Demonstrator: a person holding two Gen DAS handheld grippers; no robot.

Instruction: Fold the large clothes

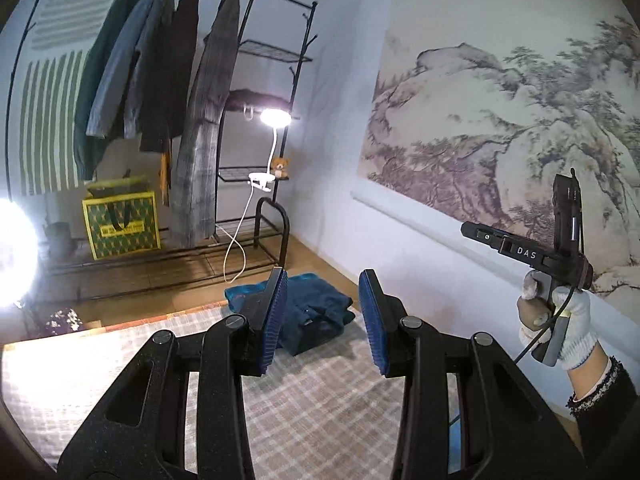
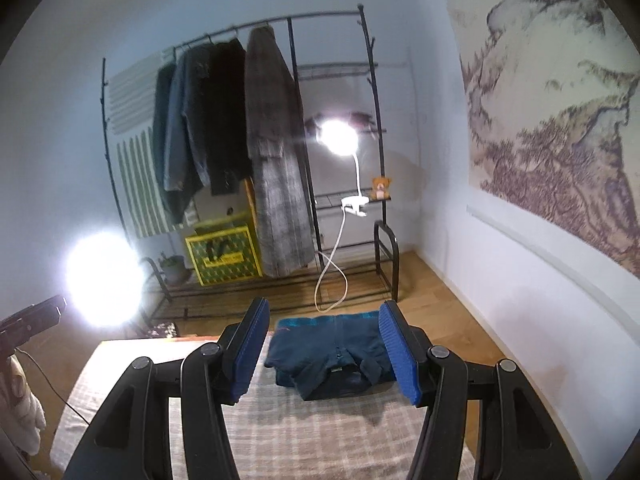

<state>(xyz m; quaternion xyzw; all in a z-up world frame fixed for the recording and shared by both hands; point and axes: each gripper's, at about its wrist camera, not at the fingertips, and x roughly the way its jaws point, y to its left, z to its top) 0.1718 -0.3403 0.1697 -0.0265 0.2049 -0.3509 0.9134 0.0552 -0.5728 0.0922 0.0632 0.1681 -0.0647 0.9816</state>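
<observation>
Both grippers hang in the air above the bed (image 2: 280, 432), nothing between the fingers of either. Left gripper (image 1: 323, 320): blue pads parted with a clear gap, empty. Right gripper (image 2: 324, 356): pads spread wider, also empty; seen from the left wrist view, it is held up by a gloved hand (image 1: 560, 316) at the right (dark sleeve cuff below the glove). The task's thing, a dark blue garment (image 2: 332, 356), lies folded in a compact pile at the far end of the bed, on the checked cover, near the wall side; it touches neither gripper and sits well below and ahead of them. Beyond the bed end a black clothes rack (image 2: 296, 120) stands on the wood floor with several coats hanging from it, a yellow-green bag (image 2: 224, 256) on its lower shelf, a clip lamp (image 2: 340, 138) lit on its side shelves and a small teddy bear (image 2: 381, 188) beside the clamp. A second bright light (image 2: 102, 278) glares at the left. A landscape mural (image 2: 560, 140) covers the right wall.
</observation>
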